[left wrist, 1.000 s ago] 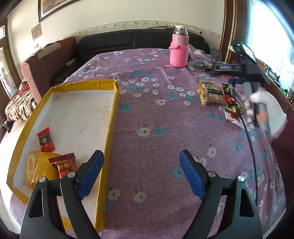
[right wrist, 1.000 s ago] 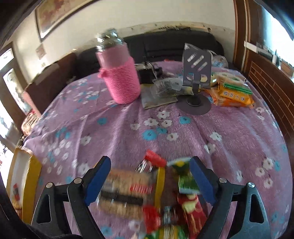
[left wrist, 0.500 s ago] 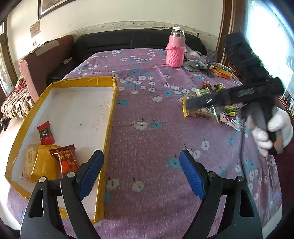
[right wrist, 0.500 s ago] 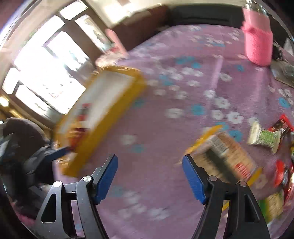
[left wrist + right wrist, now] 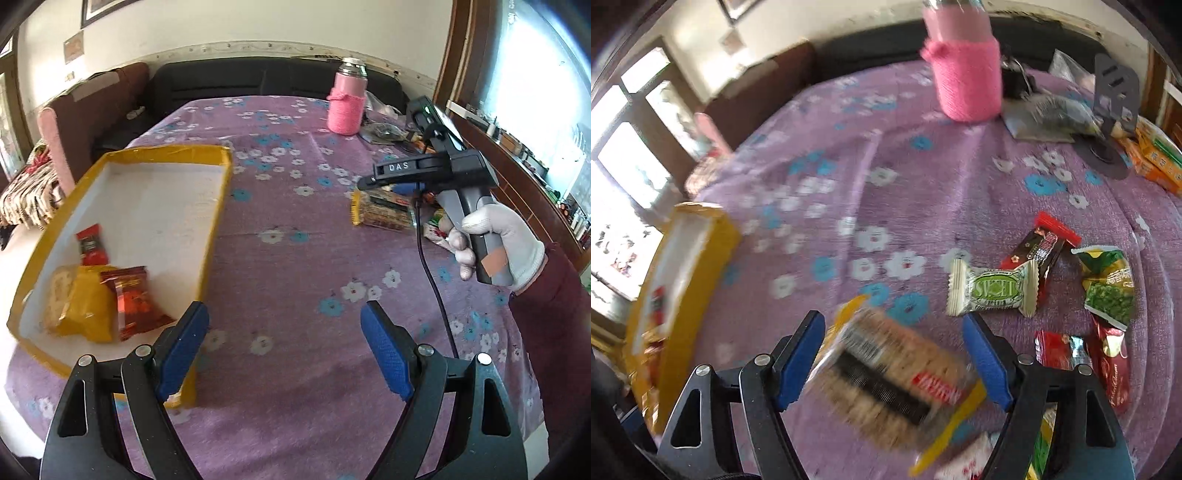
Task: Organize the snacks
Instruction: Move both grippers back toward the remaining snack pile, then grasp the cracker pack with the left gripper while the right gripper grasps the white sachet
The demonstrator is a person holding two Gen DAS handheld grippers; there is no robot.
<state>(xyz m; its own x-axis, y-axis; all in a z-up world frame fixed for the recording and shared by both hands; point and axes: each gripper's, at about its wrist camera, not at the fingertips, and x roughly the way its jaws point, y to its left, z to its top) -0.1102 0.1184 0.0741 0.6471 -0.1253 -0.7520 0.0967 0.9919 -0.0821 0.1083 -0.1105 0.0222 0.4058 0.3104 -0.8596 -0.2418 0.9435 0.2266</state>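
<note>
Left tongs (image 5: 284, 347): spread wide, empty, positioned above the purple floral cloth of the desk (image 5: 295, 258), just beside the near right corner of the yellow-edged tray (image 5: 218, 206). Inside the tray, at the near end: a small red packet (image 5: 90, 245), a yellow pack (image 5: 88, 306) and a red-orange packet (image 5: 133, 299), the last lying partly on the yellow pack.

Right tongs (image 5: 894, 365): spread wide, straddling the cracker pack (image 5: 890, 384); contact between pads and pack not determinable owing to blur. Cracker pack located right of the tray, well apart. Beyond it on the cloth: a green-white sweet (image 5: 993, 291), a dark red-ended bar (image 5: 1041, 247) and a green packet (image 5: 1108, 288). Pink-sleeved flask (image 5: 964, 74) upright at the far side.
</note>
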